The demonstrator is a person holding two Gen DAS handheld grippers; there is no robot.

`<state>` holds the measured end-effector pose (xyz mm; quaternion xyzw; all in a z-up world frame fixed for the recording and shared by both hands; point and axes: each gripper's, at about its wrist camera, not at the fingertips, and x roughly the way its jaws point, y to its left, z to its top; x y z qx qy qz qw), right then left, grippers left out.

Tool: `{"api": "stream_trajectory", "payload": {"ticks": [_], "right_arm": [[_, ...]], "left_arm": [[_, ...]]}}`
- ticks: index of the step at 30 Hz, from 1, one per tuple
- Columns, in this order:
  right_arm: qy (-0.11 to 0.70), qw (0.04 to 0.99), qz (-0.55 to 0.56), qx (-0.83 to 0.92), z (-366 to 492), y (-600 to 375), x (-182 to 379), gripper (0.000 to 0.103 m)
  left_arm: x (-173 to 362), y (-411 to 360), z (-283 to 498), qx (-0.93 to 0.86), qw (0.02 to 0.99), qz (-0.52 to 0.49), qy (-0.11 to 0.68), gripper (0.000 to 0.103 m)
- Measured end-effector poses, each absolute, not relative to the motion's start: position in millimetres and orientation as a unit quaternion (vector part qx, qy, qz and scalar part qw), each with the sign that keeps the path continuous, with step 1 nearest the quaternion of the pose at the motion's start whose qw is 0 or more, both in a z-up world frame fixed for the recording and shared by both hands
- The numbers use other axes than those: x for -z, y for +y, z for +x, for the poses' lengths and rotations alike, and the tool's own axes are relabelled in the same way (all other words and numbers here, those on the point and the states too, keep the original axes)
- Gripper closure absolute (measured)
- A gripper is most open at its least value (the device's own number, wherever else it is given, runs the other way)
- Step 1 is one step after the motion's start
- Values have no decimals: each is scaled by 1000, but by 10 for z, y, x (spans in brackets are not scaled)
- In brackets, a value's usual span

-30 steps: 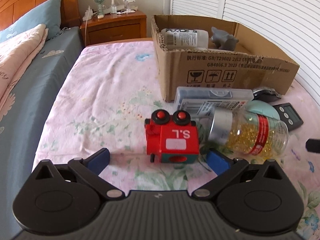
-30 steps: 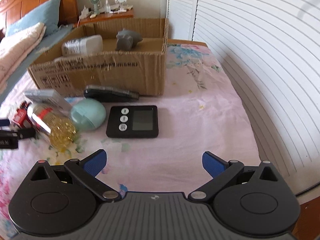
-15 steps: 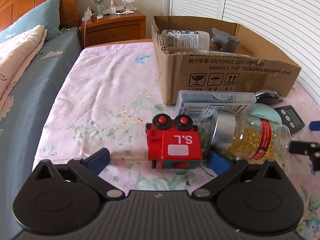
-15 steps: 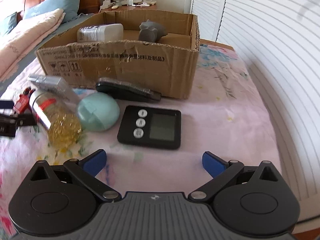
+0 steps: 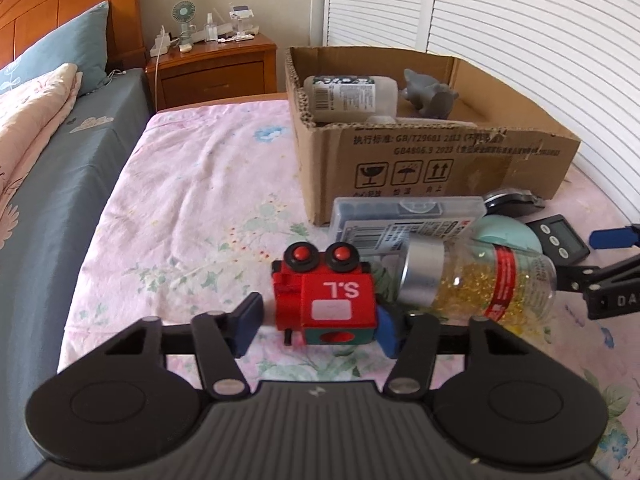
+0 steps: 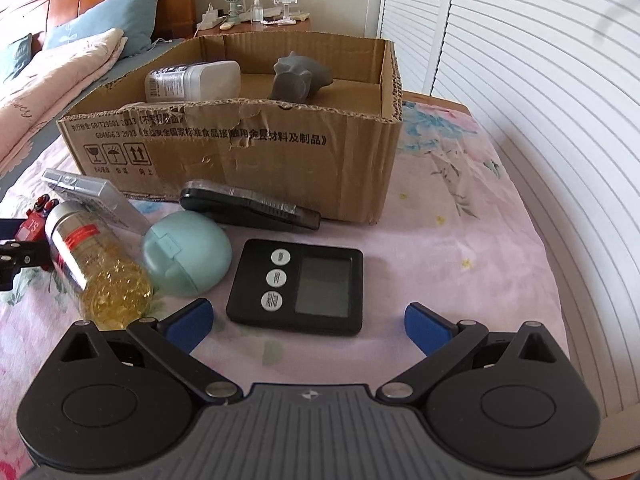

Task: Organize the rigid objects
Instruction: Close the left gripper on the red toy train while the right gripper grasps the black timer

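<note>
Left wrist view: the left gripper [image 5: 318,318] is closing, its blue pads against the red toy train [image 5: 325,298] on the floral sheet [image 5: 192,200]; a capsule bottle [image 5: 480,280] half hides the clear case [image 5: 408,216] before the cardboard box [image 5: 432,160]. Right wrist view: the right gripper [image 6: 308,320] stands spread and empty, flanking the black timer [image 6: 298,286], with bare sheet toward the right edge; the train is nearly hidden at far left.

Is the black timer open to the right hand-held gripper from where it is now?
Probably yes: the black timer lies flat just ahead of the open right hand-held gripper, nothing on top or between.
</note>
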<state>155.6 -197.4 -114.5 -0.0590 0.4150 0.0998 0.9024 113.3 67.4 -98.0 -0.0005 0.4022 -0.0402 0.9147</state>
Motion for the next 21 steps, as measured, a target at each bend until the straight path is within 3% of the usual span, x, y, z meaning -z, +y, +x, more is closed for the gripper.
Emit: {"api": "stream_trajectory", "payload": {"ticks": [2, 6, 8, 13, 21], "right_arm": [[413, 904, -59, -99, 1555, -1965, 1142, 1], [404, 906, -66, -112, 1479, -1918, 1085, 23], [404, 906, -69, -109, 1467, -1902, 1073, 28], [404, 907, -62, -102, 1427, -1930, 1075, 28], [414, 902, -64, -101, 1099, -2035, 1055, 28]], "left_arm": [[977, 668, 1140, 40, 914, 2, 403, 49], [977, 640, 1124, 54, 913, 13, 403, 49], [977, 643, 1129, 54, 913, 12, 405, 49], [966, 656, 1118, 53, 912, 12, 407, 56], [948, 656, 948, 62, 907, 21, 416, 56]]}}
